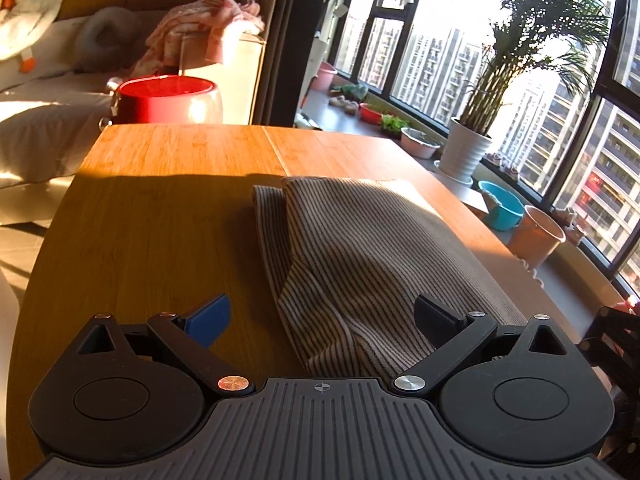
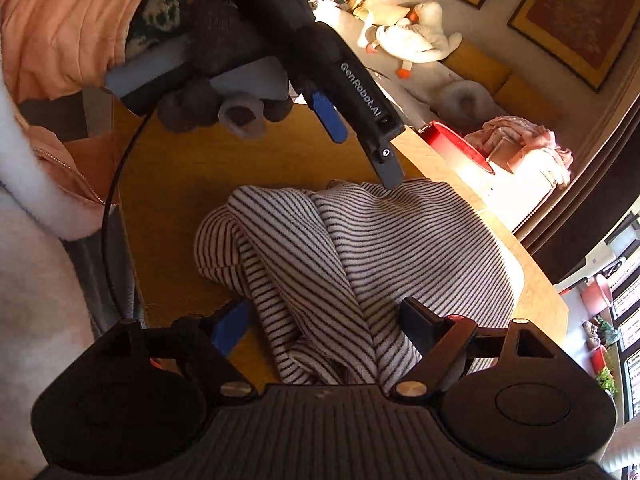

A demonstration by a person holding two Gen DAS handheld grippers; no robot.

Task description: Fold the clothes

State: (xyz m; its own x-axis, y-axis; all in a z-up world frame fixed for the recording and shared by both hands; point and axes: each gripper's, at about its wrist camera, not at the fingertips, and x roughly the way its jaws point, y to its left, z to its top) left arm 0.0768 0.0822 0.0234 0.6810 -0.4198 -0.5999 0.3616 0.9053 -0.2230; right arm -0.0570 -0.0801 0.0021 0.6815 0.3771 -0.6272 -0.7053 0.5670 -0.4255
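A striped beige garment (image 1: 352, 248) lies partly folded on the wooden table (image 1: 160, 208), with a folded-over band along its left side. My left gripper (image 1: 324, 320) hovers open over the garment's near corner, which lies between the jaws and is not pinched. In the right wrist view the same garment (image 2: 400, 248) is bunched into loose folds. My right gripper (image 2: 324, 326) is open, and a fold runs between its blue finger (image 2: 230, 328) and black finger (image 2: 420, 324) unpressed. A gloved hand (image 2: 212, 60) holds the left gripper (image 2: 362, 156) above the far edge of the cloth.
Beyond the table's far-left corner stands a red bucket (image 1: 168, 100), with a pile of pink clothes (image 1: 208, 28) behind it. A sofa holds a goose plush (image 1: 24, 12). A potted palm (image 1: 466, 152) and bowls line the windowsill at right. The person's peach sleeve (image 2: 60, 40) is at left.
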